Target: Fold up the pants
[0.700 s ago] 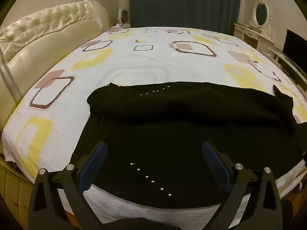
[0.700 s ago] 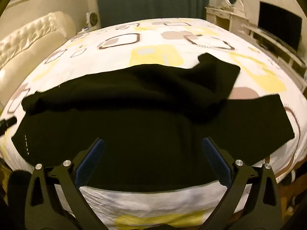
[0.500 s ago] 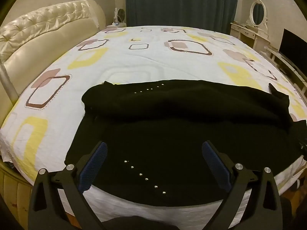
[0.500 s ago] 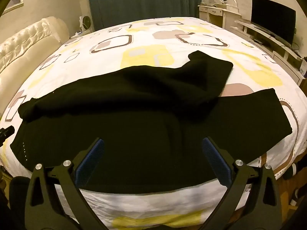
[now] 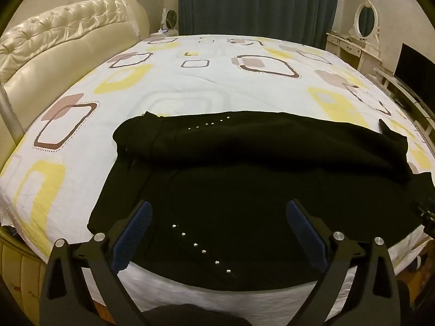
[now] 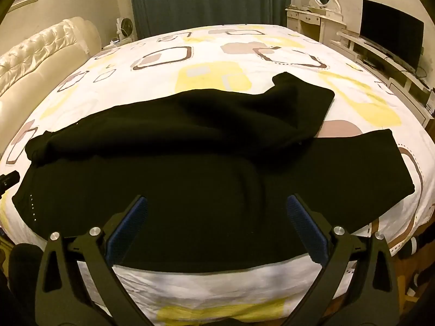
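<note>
Black pants (image 5: 244, 190) lie across the near edge of the bed, waist end at the left with rows of small silver studs (image 5: 201, 250). One leg is folded loosely over the other along the far side (image 6: 217, 125); the lower leg's cuff (image 6: 380, 168) sticks out at the right. My left gripper (image 5: 217, 217) is open and empty, held above the waist end. My right gripper (image 6: 217, 214) is open and empty, held above the middle of the legs.
The bed sheet (image 5: 217, 81) is white with yellow and brown squares. A cream tufted headboard (image 5: 54, 43) stands at the left. Dark curtains (image 5: 258, 2), a white dressing table (image 6: 312, 19) and a TV (image 6: 391, 32) stand beyond the bed.
Both grippers have pulled back and up a little from the pants, so the pants sit slightly lower and farther in both views. The pants have not moved.
</note>
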`<state>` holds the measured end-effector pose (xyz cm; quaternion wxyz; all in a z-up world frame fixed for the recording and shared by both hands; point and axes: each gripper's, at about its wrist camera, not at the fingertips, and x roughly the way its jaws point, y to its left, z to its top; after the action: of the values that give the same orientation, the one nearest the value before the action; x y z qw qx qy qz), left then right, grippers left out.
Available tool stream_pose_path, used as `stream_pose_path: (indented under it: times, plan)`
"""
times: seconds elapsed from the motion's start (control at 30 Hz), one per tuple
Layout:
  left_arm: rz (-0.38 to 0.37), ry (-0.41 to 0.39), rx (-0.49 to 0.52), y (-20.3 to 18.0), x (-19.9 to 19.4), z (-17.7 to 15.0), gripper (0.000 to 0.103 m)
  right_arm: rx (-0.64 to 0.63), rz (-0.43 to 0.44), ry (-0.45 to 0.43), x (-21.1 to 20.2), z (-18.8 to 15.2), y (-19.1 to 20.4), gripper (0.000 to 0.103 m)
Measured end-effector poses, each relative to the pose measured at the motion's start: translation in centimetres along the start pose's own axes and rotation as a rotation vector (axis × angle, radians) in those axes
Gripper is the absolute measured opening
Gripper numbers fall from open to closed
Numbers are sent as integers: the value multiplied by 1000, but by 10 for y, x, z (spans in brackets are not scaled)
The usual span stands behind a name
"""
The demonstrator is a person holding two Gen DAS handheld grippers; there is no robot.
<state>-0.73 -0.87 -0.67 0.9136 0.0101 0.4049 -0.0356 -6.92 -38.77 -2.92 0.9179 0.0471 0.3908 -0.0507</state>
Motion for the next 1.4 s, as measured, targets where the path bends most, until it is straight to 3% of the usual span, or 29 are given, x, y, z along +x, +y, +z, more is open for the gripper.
stream_pose_path:
  times: [0.17,0.23,0.33,1.4]
  plan:
    - [-6,-4,-3,1,-3,1,98,-27,-17,-10,-3,-25,52,101]
    - [-3,-9,-1,0,-5,1,98,41,0,10,-11,0,29,101]
    - [-5,-11,1,0,-6,1,98,40,0,-2,-15,4,32,101]
    - [8,-17,-8,1,-4,3,98,41,2,-3,-16,7,32,101]
